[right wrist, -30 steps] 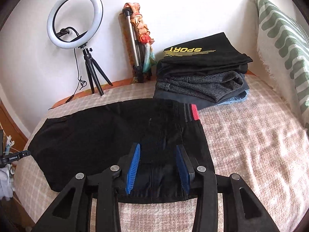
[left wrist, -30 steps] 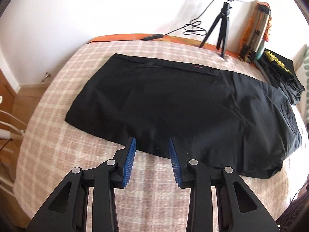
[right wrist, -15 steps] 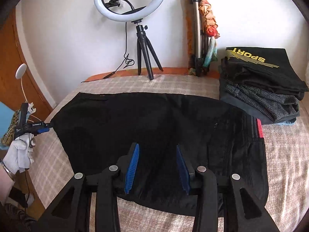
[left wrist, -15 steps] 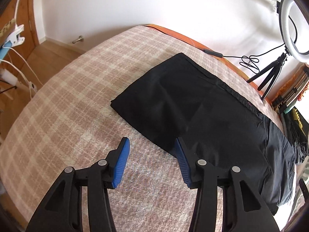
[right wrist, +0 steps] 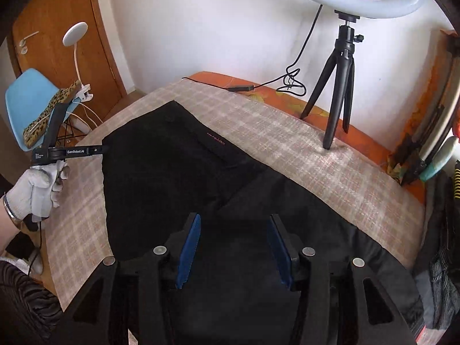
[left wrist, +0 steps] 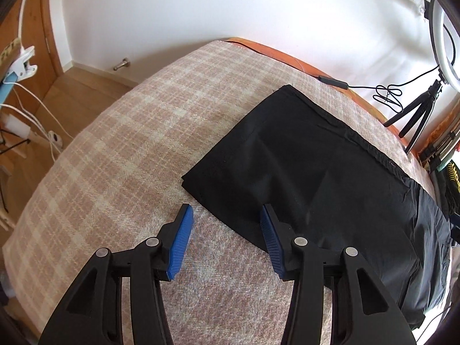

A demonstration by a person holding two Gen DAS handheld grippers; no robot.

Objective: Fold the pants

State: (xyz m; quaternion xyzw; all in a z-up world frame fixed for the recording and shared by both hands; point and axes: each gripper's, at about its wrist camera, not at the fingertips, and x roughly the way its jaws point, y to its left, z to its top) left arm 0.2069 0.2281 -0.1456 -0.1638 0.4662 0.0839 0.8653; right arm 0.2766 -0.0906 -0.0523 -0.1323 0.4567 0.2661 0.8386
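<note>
Right wrist alone: gloved hand [right wrist: 37,184]; both claws [left wrist: 225,215] [right wrist: 234,224] wide over black pants [left wrist: 316,178].

My left gripper [left wrist: 225,217] hung low with its jaws spread wide, blue pads [left wrist: 181,237] facing each other and nothing between them. My right gripper [right wrist: 234,227] was parted just as wide (also gripping nothing). In the right wrist view, my white-gloved left hand [right wrist: 38,185] clasped its handle, the tool held level.

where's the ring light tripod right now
In the right wrist view, the tripod stands upper right on the plaid blanket, just beyond the black pants.
</note>
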